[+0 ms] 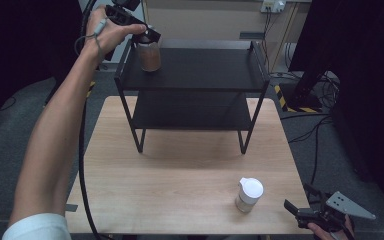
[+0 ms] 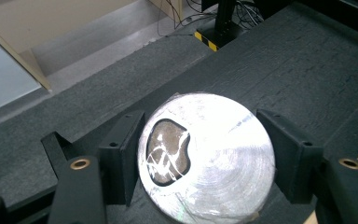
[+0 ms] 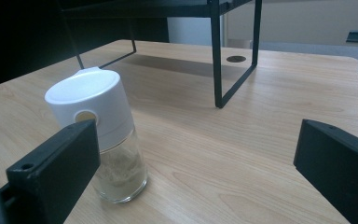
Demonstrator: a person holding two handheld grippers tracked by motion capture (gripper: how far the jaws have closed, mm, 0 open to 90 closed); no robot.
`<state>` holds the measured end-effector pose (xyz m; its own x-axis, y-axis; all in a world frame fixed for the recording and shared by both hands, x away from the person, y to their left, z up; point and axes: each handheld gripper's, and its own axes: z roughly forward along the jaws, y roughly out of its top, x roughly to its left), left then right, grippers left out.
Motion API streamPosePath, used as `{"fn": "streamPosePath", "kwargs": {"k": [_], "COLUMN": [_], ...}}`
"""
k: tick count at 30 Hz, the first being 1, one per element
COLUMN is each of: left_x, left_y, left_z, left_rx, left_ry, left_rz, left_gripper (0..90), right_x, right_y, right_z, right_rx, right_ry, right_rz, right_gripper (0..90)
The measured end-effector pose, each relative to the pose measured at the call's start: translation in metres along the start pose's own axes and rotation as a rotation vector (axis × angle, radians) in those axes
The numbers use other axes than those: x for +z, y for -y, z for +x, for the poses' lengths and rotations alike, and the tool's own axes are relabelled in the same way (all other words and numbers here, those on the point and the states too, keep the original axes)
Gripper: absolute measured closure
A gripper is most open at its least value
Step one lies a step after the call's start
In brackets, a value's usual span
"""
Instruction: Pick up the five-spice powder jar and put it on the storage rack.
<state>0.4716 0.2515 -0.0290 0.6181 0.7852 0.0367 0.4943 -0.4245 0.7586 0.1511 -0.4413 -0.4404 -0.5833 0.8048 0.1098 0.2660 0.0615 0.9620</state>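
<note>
High view shows the left tool [image 1: 147, 36] clamping the rigid, smooth, brown-filled glass jar [image 1: 149, 56] just below its foil top.

My L gripper [image 1: 147, 34] was black w/ brass bushings; black cable trailed. R gripper [image 1: 300, 207] carried a grey 3-cornered plate w/ holes. White sleeve [image 1: 37, 227].

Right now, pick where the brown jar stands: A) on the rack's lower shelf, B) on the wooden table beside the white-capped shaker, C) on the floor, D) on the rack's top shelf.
D: the left gripper clamps the brown jar on the rack's top shelf.
</note>
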Motion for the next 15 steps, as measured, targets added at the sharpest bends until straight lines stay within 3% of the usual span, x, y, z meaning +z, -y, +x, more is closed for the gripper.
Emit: {"fn": "streamPosePath", "kwargs": {"k": [15], "left_x": [0.013], "left_y": [0.002], "left_z": [0.012], "left_rx": [-0.021], "left_ry": [0.027], "left_rz": [0.012], "left_gripper": [34.1], "right_x": [0.001], "right_y": [0.001], "right_z": [-0.003], "right_rx": [0.013], "right_ry": [-0.005], "right_rz": [0.0], "right_gripper": [0.8]}}
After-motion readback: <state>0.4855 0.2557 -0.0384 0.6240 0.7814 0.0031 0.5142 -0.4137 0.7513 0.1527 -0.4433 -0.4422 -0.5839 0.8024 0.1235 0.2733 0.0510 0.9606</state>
